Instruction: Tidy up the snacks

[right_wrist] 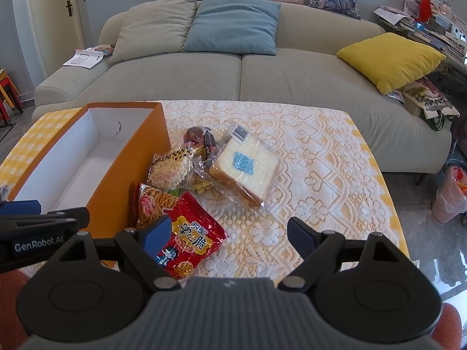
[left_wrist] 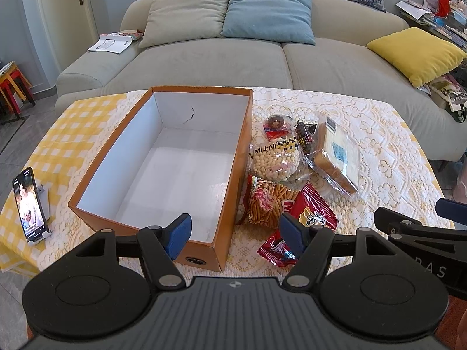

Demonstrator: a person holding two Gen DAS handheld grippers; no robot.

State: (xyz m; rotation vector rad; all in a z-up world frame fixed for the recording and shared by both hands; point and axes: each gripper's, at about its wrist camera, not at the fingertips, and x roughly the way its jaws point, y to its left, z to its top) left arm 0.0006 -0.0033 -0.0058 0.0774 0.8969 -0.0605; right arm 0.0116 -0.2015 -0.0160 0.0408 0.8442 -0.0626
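Note:
An empty orange box (left_wrist: 233,163) with a white inside stands on the table; it also shows in the right wrist view (right_wrist: 128,175). Right of it lies a pile of snacks: a red packet (right_wrist: 189,239) (left_wrist: 315,210), a bag of sticks (left_wrist: 265,201) (right_wrist: 154,204), a bag of small puffs (left_wrist: 274,160) (right_wrist: 170,169), wrapped bread (left_wrist: 338,157) (right_wrist: 248,166) and small sweets (left_wrist: 275,125) (right_wrist: 198,137). My left gripper (left_wrist: 236,236) is open over the box's near right corner. My right gripper (right_wrist: 230,236) is open, its left finger over the red packet.
A lace cloth (right_wrist: 306,175) over a yellow check cloth covers the table. A phone on a stand (left_wrist: 29,207) stands at the table's left edge. A grey sofa (left_wrist: 233,61) with cushions lies behind. A pink bin (right_wrist: 451,195) stands on the floor at right.

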